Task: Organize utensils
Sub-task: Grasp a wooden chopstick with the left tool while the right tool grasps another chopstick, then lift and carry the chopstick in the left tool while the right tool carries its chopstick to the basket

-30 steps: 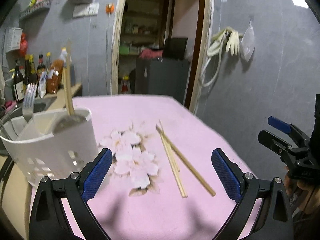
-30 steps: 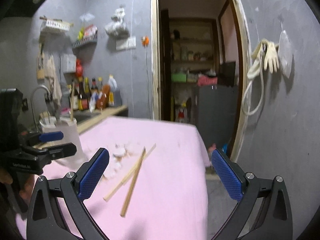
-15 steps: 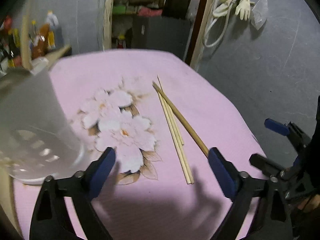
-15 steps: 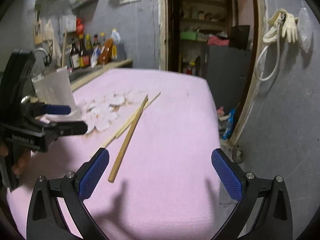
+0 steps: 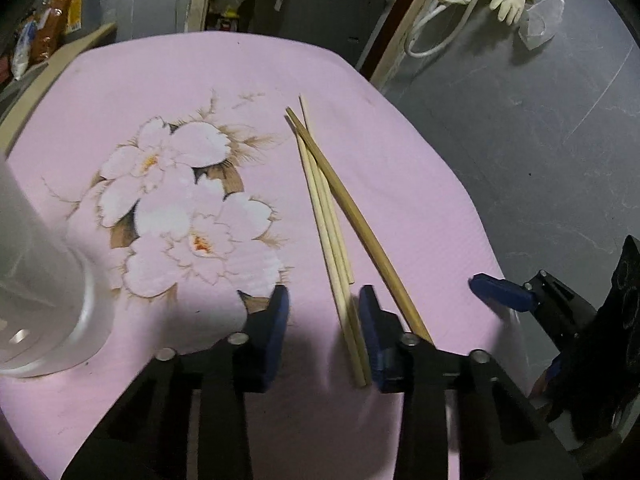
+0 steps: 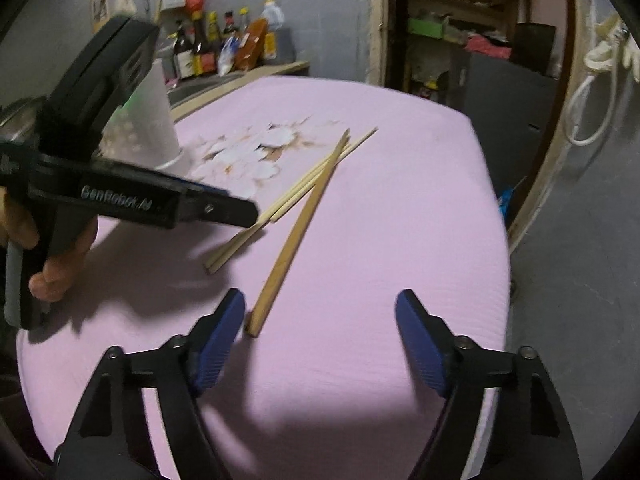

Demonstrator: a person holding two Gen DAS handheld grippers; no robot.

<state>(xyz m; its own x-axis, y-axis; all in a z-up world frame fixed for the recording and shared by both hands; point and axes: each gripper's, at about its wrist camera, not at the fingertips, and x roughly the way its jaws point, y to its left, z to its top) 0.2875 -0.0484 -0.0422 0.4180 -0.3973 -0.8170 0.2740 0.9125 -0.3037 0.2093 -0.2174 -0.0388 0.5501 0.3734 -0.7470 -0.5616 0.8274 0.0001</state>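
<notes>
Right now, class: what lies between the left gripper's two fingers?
In the left wrist view, the near ends of the pale chopsticks lie on the pink cloth between the left gripper fingers, close to its right one.

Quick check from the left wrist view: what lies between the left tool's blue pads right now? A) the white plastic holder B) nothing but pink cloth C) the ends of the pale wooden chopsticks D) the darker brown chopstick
C: the pale wooden chopsticks end between the open left tool, while the darker brown chopstick passes outside its right pad.
</notes>
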